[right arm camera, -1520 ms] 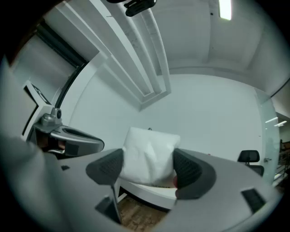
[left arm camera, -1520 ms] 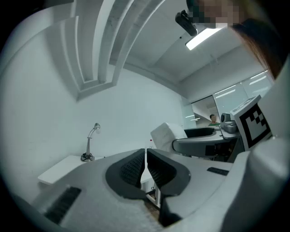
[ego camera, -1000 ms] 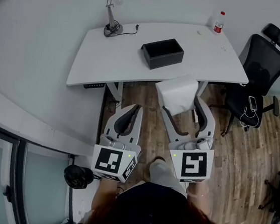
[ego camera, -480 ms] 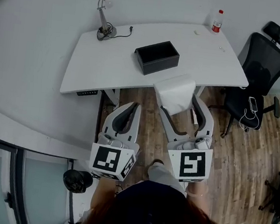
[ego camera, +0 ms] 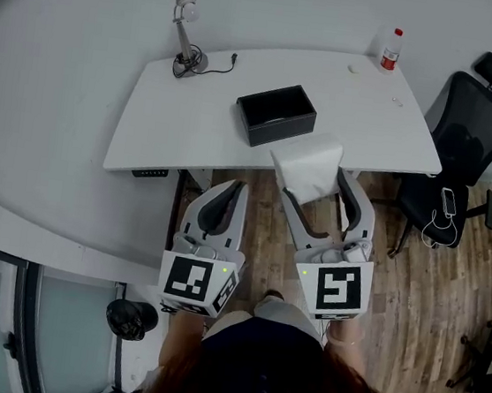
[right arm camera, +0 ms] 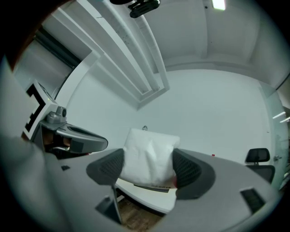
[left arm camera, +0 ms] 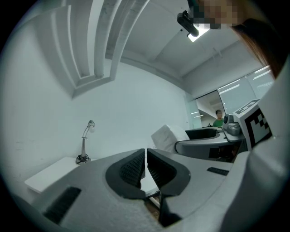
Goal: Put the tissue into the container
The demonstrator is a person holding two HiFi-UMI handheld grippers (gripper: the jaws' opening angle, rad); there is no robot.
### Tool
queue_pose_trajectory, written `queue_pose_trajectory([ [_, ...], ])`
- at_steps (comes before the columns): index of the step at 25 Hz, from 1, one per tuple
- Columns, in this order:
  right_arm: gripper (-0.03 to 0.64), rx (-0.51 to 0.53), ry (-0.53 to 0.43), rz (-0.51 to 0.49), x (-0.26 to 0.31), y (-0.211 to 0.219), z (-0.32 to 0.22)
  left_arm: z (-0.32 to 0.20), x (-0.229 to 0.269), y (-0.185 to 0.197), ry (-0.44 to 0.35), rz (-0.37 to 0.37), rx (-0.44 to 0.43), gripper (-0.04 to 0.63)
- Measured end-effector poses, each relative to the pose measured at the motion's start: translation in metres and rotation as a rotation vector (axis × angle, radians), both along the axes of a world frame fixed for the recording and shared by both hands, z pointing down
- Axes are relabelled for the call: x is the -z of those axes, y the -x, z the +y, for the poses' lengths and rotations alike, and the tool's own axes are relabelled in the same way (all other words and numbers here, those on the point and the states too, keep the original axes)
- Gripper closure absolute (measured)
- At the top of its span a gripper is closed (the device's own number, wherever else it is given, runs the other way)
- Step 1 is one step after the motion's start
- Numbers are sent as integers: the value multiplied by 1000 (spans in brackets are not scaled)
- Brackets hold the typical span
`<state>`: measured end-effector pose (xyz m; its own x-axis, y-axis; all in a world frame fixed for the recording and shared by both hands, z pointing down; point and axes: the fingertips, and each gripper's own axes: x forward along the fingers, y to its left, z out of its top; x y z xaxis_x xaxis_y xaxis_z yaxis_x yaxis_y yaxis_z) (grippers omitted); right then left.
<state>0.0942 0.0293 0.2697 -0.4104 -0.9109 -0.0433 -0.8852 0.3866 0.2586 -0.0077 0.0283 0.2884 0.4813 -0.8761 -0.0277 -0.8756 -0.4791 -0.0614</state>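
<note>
A white tissue pack (ego camera: 307,167) is clamped between the jaws of my right gripper (ego camera: 312,181), held in the air just before the near edge of the white table (ego camera: 176,116). In the right gripper view the tissue pack (right arm camera: 149,156) fills the gap between the pads. The black open container (ego camera: 276,114) stands on the table's middle, a short way beyond and left of the pack. My left gripper (ego camera: 229,200) hangs lower left, off the table, jaws together with nothing between them; in its own view the left gripper (left arm camera: 146,168) shows its pads touching.
A desk lamp (ego camera: 187,31) with its cord stands at the table's far left. A red-capped bottle (ego camera: 389,50) is at the far right corner. A black office chair (ego camera: 466,143) sits right of the table on the wooden floor (ego camera: 412,292). A curved white ledge (ego camera: 38,219) runs at left.
The view has shifted slightly, and the table now sits a little nearer the grippers. The right gripper still holds the tissue pack in the same pose; the left stays shut.
</note>
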Motion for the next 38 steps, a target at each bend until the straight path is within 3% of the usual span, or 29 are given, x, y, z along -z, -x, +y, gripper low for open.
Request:
queue_pose_trajectory([
  [15, 259, 35, 19, -22, -4, -3, -28, -18, -8, 3, 25, 6, 39, 558],
  [38, 262, 39, 43, 16, -6, 16, -131, -121, 0, 11, 36, 44, 16, 558],
])
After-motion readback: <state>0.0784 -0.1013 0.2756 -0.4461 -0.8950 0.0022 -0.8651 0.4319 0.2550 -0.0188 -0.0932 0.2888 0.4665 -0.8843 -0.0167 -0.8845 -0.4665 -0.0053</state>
